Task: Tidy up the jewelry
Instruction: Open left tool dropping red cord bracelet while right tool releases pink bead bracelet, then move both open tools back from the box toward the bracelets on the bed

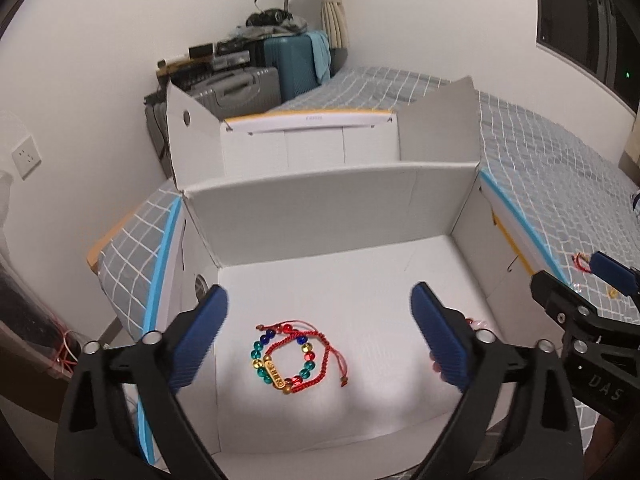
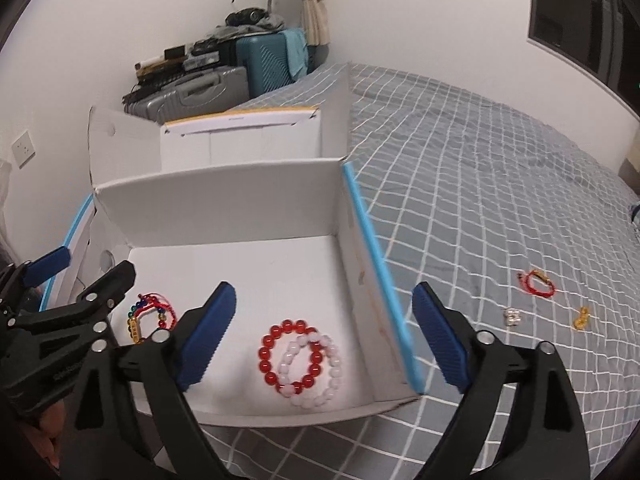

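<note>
Two tongs hang over the grey bed cover with white grid lines (image 2: 480,184), both spread wide with nothing between the pads. Ahead of and below them we see the open white cardboard box with blue-taped edges (image 1: 320,208). We hold the left gripper (image 1: 320,336) released above the box floor; directly below its gap lie a multicoloured glass-bead bracelet with a gold plate (image 1: 276,364) and a red braided cord bracelet (image 1: 308,356), overlapping. Our right gripper (image 2: 324,336) is released too; below its gap lie a red round-bead bracelet (image 2: 288,356) and a pale pink bead bracelet (image 2: 320,372), interlinked. Right of the right tong, outside the box on the cover, lie a small red cord bracelet (image 2: 538,282), a silver trinket (image 2: 512,316) and a gold trinket (image 2: 582,317).
</note>
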`<state>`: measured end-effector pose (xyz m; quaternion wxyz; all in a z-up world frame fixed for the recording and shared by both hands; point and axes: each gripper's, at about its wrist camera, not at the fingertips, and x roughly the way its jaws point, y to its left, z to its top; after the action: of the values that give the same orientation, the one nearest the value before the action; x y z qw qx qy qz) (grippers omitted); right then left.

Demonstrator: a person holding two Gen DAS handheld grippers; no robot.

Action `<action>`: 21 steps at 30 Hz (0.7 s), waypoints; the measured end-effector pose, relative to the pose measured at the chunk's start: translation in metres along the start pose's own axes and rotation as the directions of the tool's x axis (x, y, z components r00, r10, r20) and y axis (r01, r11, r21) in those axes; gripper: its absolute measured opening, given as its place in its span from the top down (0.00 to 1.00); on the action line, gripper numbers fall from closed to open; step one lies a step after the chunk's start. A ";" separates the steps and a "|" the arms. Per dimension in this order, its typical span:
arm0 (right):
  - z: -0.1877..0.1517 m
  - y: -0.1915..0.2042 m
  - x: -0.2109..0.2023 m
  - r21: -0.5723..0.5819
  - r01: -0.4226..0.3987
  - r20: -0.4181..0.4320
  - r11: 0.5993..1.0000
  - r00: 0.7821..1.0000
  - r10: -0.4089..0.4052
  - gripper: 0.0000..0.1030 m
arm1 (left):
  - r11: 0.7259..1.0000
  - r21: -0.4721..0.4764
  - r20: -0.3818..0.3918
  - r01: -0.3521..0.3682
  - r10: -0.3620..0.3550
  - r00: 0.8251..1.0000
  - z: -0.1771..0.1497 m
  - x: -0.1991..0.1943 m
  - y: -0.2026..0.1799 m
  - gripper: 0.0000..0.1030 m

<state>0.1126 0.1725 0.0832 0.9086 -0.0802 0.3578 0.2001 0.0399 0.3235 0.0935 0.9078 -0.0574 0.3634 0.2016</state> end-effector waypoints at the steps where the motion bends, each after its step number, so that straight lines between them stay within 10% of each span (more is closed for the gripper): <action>1: 0.000 -0.005 -0.004 0.005 0.007 0.008 1.000 1.000 -0.007 0.12 | 1.000 0.001 0.008 0.001 -0.001 1.000 0.001 -0.003 -0.002 0.06; 21: -0.033 -0.162 -0.066 0.130 0.185 0.075 0.974 0.978 -0.196 0.07 | 0.976 0.122 0.047 0.179 -0.186 0.981 0.004 -0.025 -0.145 0.06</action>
<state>0.1165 -0.0042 0.1042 0.9416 -0.0495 0.3199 0.0930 0.0848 0.1837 0.1075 0.9344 -0.0312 0.3411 0.0974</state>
